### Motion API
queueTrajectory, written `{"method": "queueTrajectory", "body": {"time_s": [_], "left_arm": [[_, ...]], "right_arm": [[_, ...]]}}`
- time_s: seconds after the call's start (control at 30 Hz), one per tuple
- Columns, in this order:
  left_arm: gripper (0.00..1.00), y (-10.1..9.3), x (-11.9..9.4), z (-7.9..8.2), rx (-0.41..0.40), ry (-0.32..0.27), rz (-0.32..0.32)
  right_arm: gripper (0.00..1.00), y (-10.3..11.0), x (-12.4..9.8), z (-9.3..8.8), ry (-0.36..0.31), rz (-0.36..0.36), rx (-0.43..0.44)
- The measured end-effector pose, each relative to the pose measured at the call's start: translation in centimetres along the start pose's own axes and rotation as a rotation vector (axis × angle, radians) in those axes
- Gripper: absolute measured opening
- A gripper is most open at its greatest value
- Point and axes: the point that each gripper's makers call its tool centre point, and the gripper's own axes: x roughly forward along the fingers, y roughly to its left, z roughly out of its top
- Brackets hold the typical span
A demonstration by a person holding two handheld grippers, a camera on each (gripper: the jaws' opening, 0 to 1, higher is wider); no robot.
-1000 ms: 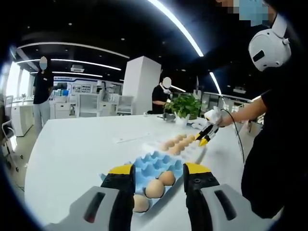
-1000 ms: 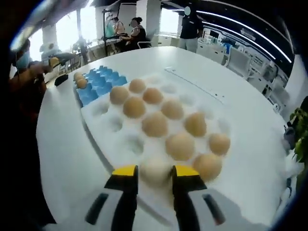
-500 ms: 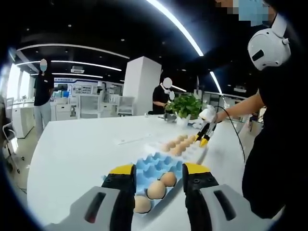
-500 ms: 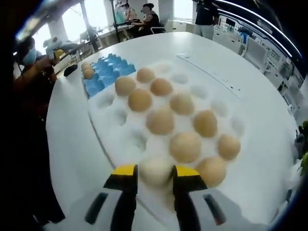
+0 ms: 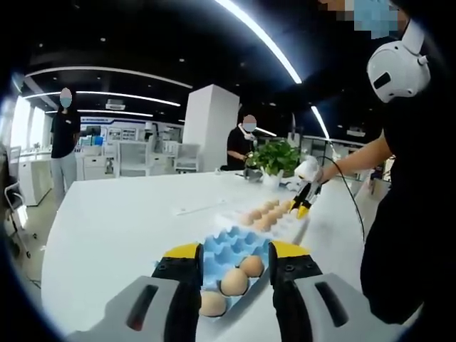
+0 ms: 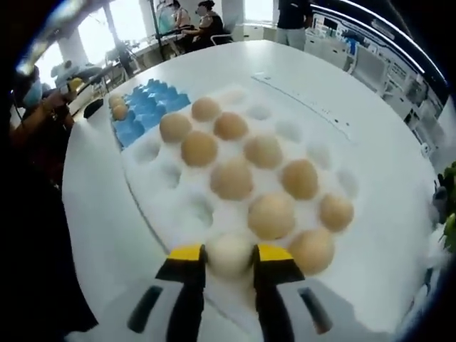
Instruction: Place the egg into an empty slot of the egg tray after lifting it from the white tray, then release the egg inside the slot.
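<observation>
White tray (image 6: 146, 187) holds about ten brown eggs; right tongs (image 6: 229, 254) closed on pale egg (image 6: 229, 254) at its near edge. Blue egg tray (image 6: 148, 110) beyond holds three eggs. Left tongs (image 5: 234, 252) part open, empty, above blue tray. White bench (image 5: 121, 214); potted plant (image 5: 274, 157) far right.

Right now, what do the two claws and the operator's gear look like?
Left claw and right claw: yellow-capped black fingertips on grey bodies with a dark slot on each side. The right claw seen from the left gripper view has a white body and a trailing black cable. The person wears a black top.
</observation>
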Motion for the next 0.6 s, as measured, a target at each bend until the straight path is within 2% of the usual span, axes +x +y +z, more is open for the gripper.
{"method": "queueTrajectory", "body": {"time_s": [0.07, 0.1, 0.13, 0.3, 0.37, 0.4, 0.6], "left_arm": [[0.37, -0.1, 0.0, -0.1, -0.004, -0.002, -0.002], [0.37, -0.1, 0.0, -0.2, -0.005, 0.000, -0.003], [0.37, -0.1, 0.1, -0.2, -0.005, 0.002, -0.003], [0.36, -0.2, 0.2, -0.1, -0.002, 0.001, -0.011], [0.36, -0.2, 0.1, 0.1, 0.000, -0.002, -0.010], [0.36, -0.2, 0.0, 0.1, 0.002, -0.001, -0.008], [0.37, 0.0, -0.2, -0.1, -0.001, 0.004, 0.002]], "right_arm": [[0.25, -0.2, -0.3, -0.1, -0.031, -0.032, 0.063], [0.25, -0.3, -0.5, -0.2, -0.053, -0.031, 0.043], [0.24, -0.3, -0.5, -0.1, -0.062, -0.042, 0.103], [0.24, -0.3, -1.2, 0.3, -0.076, -0.061, 0.097], [0.24, -0.3, -1.7, 0.9, -0.105, -0.066, 0.078], [0.24, -0.7, -2.1, 1.0, -0.117, -0.072, 0.096], [0.24, -0.5, -3.1, 1.5, -0.139, -0.079, 0.084]]}}
